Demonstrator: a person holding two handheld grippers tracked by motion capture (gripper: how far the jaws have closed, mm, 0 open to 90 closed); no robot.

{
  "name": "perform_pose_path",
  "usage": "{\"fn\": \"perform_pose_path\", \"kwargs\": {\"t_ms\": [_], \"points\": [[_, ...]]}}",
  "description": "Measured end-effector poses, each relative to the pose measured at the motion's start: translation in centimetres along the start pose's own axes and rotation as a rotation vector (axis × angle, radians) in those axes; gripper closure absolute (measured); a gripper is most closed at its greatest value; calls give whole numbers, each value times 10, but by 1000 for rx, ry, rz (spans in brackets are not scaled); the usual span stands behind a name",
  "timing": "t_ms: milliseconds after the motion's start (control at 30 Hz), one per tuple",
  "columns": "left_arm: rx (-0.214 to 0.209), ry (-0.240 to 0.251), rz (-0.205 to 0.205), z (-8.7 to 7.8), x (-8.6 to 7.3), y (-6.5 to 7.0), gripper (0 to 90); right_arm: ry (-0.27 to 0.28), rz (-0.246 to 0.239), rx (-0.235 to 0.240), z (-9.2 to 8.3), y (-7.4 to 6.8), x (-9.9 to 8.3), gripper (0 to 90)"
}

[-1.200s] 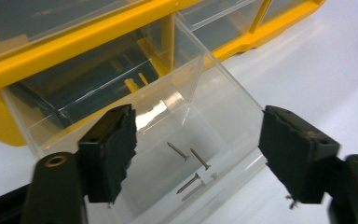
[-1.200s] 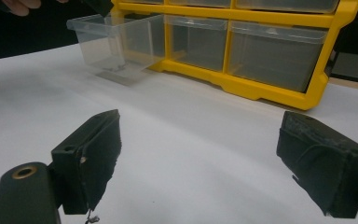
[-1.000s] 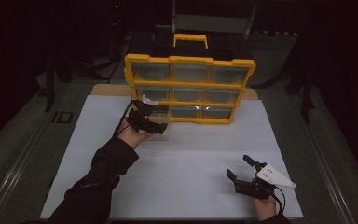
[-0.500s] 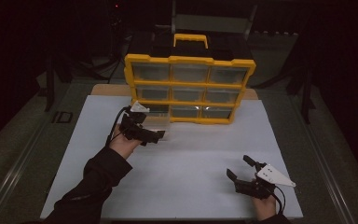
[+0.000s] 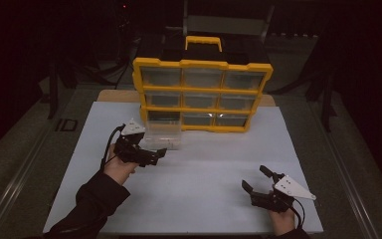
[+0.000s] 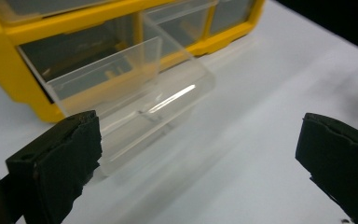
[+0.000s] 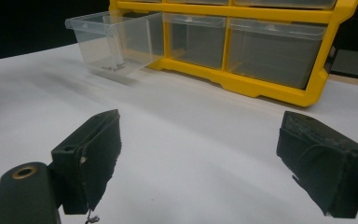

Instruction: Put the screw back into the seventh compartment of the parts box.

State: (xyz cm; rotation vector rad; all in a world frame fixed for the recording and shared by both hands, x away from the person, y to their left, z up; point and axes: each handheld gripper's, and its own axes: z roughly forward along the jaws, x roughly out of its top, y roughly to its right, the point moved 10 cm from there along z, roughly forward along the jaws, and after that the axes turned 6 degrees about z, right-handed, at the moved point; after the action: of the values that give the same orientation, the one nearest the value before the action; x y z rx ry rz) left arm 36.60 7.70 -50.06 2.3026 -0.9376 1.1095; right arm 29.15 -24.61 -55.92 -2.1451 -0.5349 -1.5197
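One yellow cabinet [image 5: 201, 94] stands on one white surface [image 5: 204, 174]. It has nine drawer slots, three rows of three. Eight drawers sit in place; one clear drawer [image 5: 163, 141] is pulled out at the bottom left. One handle [image 5: 203, 43] on top. Two grippers, left [image 5: 154, 155] and right [image 5: 256, 180], each with two jaws.
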Motion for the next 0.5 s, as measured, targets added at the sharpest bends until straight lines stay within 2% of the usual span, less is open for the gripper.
{"fn": "perform_pose_path", "kwargs": {"t_ms": [33,167,333,500], "points": [[-11,15,7,-2,-1,2,0,0,-1,-1,0,0,0,139],[-36,19,33,-8,-9,8,0,-3,-8,0,1,-1,0,139],[-77,69,72,-16,-17,15,0,-1,-10,1,1,-2,0,139],[-108,105,67,-22,-26,19,0,-2,-15,0,0,-2,1,139]]}}
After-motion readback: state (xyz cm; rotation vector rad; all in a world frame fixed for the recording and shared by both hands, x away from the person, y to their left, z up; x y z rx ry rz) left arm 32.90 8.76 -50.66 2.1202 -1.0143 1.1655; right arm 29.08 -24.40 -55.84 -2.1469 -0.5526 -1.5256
